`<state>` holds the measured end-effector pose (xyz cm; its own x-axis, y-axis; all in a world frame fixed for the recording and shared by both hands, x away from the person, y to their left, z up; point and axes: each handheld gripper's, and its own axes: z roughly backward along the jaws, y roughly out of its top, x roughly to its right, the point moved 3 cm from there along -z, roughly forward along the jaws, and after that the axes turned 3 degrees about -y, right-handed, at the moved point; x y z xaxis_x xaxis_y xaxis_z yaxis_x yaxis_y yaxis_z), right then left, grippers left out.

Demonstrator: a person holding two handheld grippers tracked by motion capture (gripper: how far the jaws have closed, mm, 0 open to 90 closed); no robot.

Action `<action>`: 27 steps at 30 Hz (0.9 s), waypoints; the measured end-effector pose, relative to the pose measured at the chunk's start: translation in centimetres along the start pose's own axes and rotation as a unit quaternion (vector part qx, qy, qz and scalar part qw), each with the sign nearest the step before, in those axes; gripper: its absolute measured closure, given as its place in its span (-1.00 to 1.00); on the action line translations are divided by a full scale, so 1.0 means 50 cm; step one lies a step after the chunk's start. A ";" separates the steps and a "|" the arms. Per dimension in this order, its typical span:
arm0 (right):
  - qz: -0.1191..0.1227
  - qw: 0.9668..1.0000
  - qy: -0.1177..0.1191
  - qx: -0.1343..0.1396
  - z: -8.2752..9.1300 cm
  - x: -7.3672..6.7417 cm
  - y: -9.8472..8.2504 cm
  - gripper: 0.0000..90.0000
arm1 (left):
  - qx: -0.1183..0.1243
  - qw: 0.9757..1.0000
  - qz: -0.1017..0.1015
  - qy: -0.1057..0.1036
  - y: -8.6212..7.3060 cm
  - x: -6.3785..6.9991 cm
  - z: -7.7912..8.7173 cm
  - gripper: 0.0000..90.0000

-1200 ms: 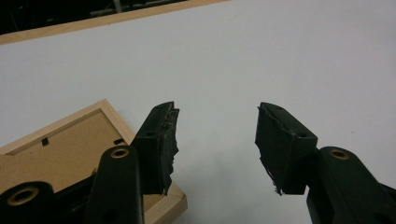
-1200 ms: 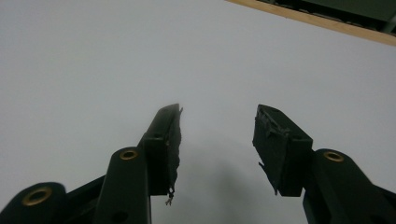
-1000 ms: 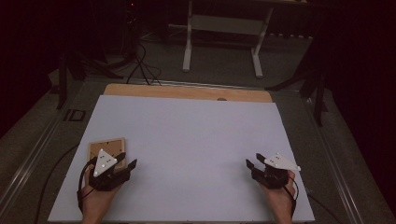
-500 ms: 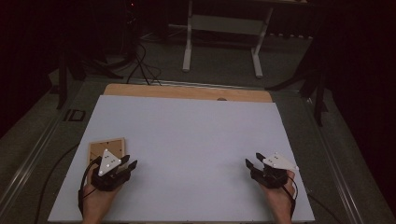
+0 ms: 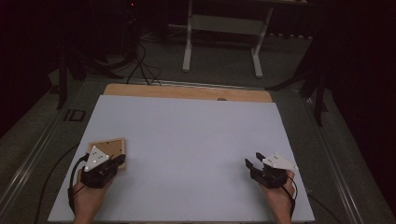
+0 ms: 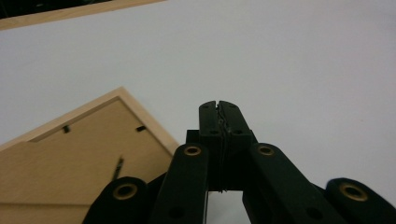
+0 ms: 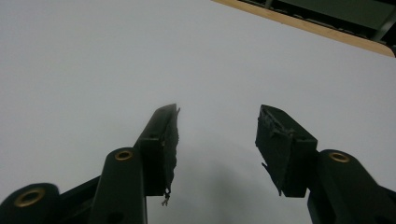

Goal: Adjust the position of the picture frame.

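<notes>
Frame (image 5: 109, 148), a small wooden picture frame lying back-up, sits at the lower left of the high view on the white worktop (image 5: 187, 140). That worktop is the largest thing in the shot, a pale sheet over a wooden board whose far edge shows as a tan strip along the top. In the left gripper view the frame (image 6: 79, 154) fills the lower left corner, its light rim running up to a point just left of the fingers, with small dark clips on its backing.

Left gripper (image 5: 122, 160) lies at the frame's near right edge, just beside it; whether it touches cannot be told. Its fingers (image 6: 208, 119) have just been closing and are now pressed together with nothing between them. Right gripper (image 5: 252, 162) rests at the lower right, well apart from the frame, over bare worktop. Its fingers (image 7: 161, 135) are spread, holding nothing.
</notes>
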<state>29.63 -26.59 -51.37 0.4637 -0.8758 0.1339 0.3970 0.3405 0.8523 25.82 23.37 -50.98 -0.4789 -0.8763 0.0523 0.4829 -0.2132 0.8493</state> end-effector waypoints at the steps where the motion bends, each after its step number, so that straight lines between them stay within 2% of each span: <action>1: 0.000 1.000 0.000 0.000 0.000 0.000 0.000 0.07 | 0.000 1.000 0.000 0.002 0.000 -0.003 0.001 0.98; 8: 0.000 1.000 0.000 0.002 0.002 0.001 0.001 0.05 | -0.013 1.000 0.008 0.013 -0.010 -0.021 0.001 0.99; 16: 0.001 1.000 0.006 0.004 0.002 0.000 0.001 0.00 | -0.030 0.999 0.008 0.016 -0.020 -0.023 -0.013 0.99; 22: 0.001 1.000 0.007 0.007 0.004 0.000 0.002 -0.02 | -0.047 0.999 0.005 0.020 -0.029 -0.025 -0.026 0.99; 27: 0.001 1.000 0.008 0.010 0.005 0.001 0.002 -0.03 | -0.063 0.998 -0.005 0.022 -0.033 -0.021 -0.036 0.99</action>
<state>29.47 -26.66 -51.14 0.4774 -0.8695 0.1268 0.3812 0.3350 0.8617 26.85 23.86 -53.40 -0.4538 -0.8909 0.0185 0.5669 -0.2726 0.7773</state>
